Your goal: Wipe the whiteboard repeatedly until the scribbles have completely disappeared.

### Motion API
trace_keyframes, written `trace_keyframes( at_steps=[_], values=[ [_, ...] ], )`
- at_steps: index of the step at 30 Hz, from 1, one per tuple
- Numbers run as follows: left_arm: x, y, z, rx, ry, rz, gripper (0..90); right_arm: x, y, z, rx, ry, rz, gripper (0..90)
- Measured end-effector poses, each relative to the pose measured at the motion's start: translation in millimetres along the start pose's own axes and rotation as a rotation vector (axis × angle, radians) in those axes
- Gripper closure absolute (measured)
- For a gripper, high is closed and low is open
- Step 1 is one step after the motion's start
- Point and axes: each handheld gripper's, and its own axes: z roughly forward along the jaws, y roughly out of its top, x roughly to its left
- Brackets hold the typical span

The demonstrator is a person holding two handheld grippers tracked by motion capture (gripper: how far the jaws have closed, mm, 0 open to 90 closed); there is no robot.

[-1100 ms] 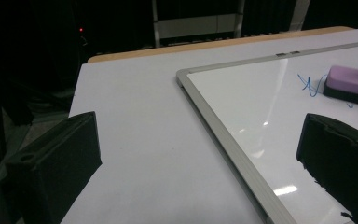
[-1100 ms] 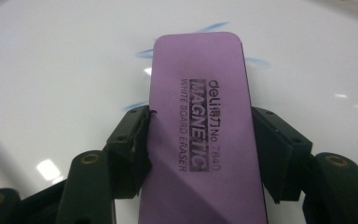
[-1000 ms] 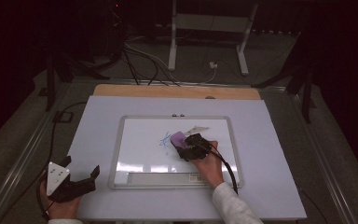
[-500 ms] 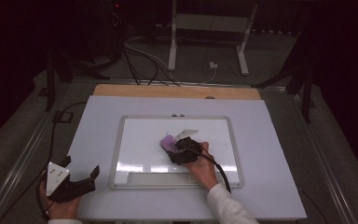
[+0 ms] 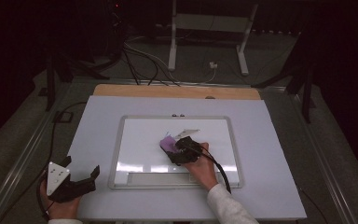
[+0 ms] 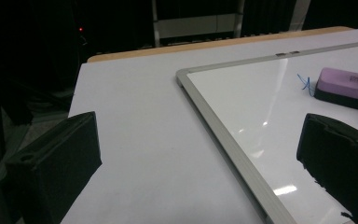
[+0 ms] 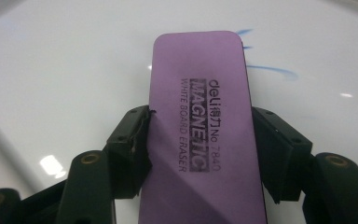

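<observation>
A purple whiteboard eraser point(image 7: 200, 126) lies flat on the whiteboard point(image 5: 135, 135), and my right gripper point(image 7: 200, 149) is shut on its two long sides. From above, the eraser point(image 5: 168, 143) sits near the board's middle, with the right gripper point(image 5: 179, 150) just behind it. Faint blue pen marks point(image 7: 270, 70) remain beyond the eraser's far end. At the table's front left corner my left gripper point(image 5: 81, 175) is open and holds nothing. Its own view has the eraser point(image 6: 347, 81) far off on the board point(image 6: 242, 98), beside a small blue mark point(image 6: 303, 83).
The whiteboard rests on a white tabletop point(image 5: 98, 126) with a wooden strip point(image 5: 177, 91) along the far edge. Cables point(image 5: 140, 60) and a white stand point(image 5: 205, 37) lie on the dark floor beyond. A black cable point(image 5: 216, 170) trails from the right gripper over the board.
My right gripper has slid the eraser leftward across the board, and much of the blue scribble it passed over is gone. The left gripper has stayed put.
</observation>
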Motion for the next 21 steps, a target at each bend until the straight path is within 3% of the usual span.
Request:
trace_keyframes(
  at_steps=[2,4,6,11,14,17,21],
  values=[
    [0.2,0.0,0.0,0.0,0.0,0.0,0.4,-10.5,0.3,-0.4,0.001,-0.042,0.035,41.1],
    [-0.2,0.1,0.7,-0.001,-0.001,0.001,0.4,-17.0,-0.1,-0.2,0.0,-0.04,0.068,41.0],
    [-0.6,0.1,1.7,0.003,-0.002,0.005,0.5,-11.9,0.0,-0.7,-0.002,-0.059,0.046,41.0],
    [-1.1,0.3,1.2,0.003,-0.001,0.004,0.5,10.2,0.4,1.1,0.0,0.034,-0.024,41.0],
    [0.0,0.0,0.1,0.0,0.001,-0.001,0.4,4.9,1.3,1.6,0.007,0.045,-0.015,41.1],
    [0.9,-0.4,0.1,0.002,0.001,-0.005,0.4,-13.8,2.4,0.4,0.01,-0.031,0.021,41.0],
    [0.0,-0.2,0.9,0.0,0.001,-0.006,0.5,-48.0,2.5,-0.8,0.007,-0.129,0.128,41.1]
  ],
)
